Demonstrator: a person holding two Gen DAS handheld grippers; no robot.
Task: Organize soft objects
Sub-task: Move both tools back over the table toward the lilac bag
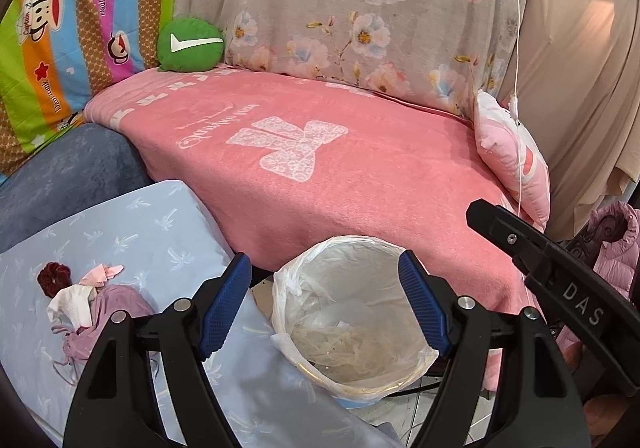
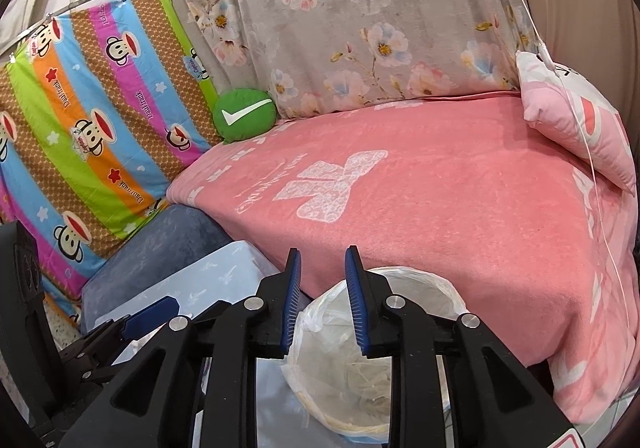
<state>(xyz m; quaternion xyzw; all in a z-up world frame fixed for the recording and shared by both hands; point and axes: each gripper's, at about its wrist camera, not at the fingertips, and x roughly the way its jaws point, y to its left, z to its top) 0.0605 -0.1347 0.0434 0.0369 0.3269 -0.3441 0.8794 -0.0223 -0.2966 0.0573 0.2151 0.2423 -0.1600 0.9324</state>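
Left tongs stand wide apart, nothing between the blue pads, poised above a white bin lined with a thin plastic bag. Right tongs are narrowed to a slim gap, also holding nothing, above the near rim of the same bin.

The soft objects lie in a small heap on a pale blue pillow left of the bin: a dark red scrunchie, a pink scrap of cloth, a white cloth and a mauve drawstring pouch, the cloths touching one another.

A pink blanket covers the seat behind the bin. A round green cushion with a white tick sits at its back left corner, and a pink pillow leans at the right end.
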